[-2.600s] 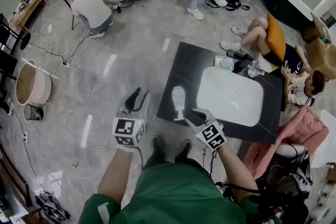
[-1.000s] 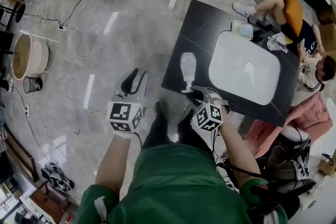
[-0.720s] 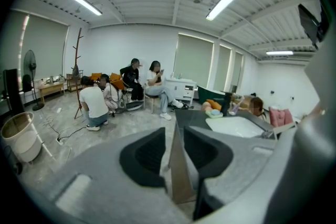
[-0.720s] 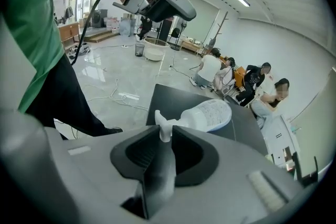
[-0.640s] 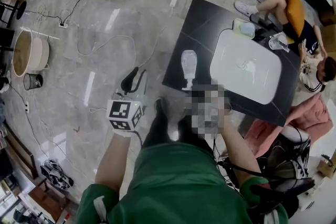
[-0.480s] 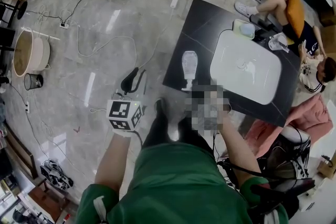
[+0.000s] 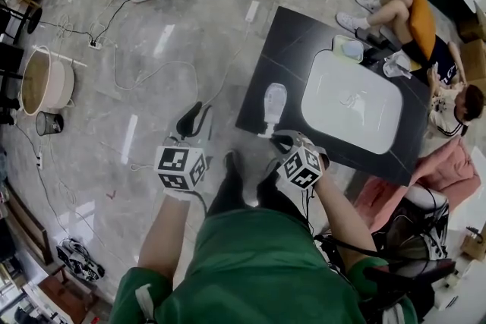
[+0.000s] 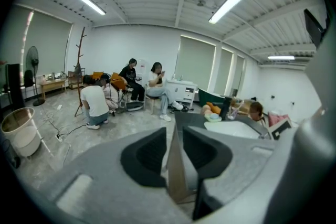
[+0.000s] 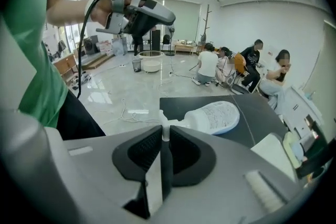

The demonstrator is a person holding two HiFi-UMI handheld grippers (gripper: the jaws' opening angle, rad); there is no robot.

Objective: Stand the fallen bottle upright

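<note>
The grey floor [image 7: 152, 49] is lying open to the left of the low black table [image 7: 281, 42], with only thin cables crossing it. A white tray [image 7: 334, 117] is taking up the table's right half, leaving a bare dark strip along the left edge. The bottle [image 7: 273, 102] is lying on its side in that strip, apart from the tray, with its pump end pointing at the near edge and bare table beyond its base. The right gripper [image 7: 282, 139] is reaching over that near edge; its jaws have just been closing and are now pinching the bottle's thin white pump head. The left gripper [image 7: 194, 121] is hovering over the floor, off the table's left edge; its jaws have just been narrowing but are standing apart with nothing between them.
</note>
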